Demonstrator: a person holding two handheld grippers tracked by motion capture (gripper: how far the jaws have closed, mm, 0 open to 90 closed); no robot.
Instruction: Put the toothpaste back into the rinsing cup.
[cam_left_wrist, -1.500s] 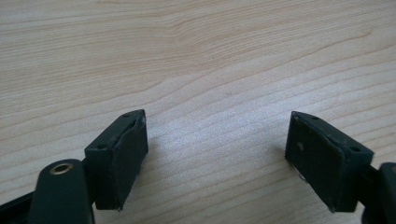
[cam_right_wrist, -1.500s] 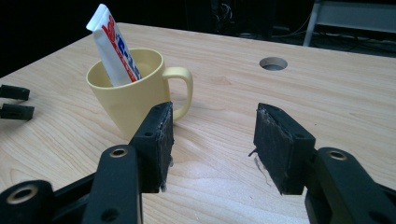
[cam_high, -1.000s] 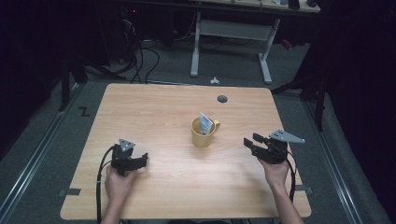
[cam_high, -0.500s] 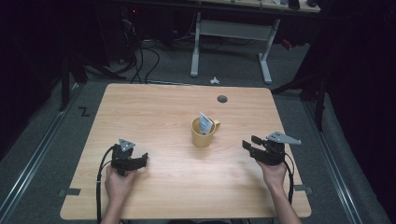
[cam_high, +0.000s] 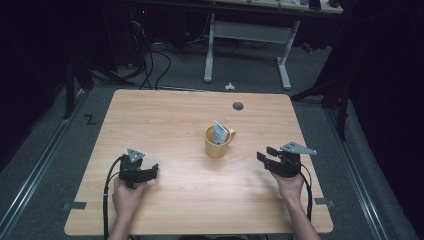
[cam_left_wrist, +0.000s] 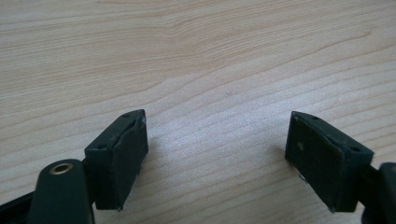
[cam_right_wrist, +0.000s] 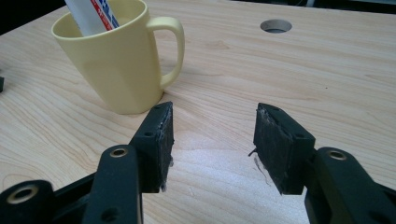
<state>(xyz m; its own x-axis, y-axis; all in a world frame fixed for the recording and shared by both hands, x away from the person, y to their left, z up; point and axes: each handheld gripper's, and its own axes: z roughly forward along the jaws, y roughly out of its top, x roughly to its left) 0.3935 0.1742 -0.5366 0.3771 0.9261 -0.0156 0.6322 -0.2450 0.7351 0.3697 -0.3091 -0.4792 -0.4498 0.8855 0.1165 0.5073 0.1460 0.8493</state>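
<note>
While both hand-held grippers gape empty, the mug (cam_right_wrist: 116, 60) holds a packet (cam_right_wrist: 91, 14) with unreadable red-and-blue print.

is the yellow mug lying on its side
No, the yellow mug stands upright on the table with a packet sticking out of it.

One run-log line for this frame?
left gripper: open, empty, low over table | right gripper: open, empty, aimed at mug | packet: upright in mug
</note>
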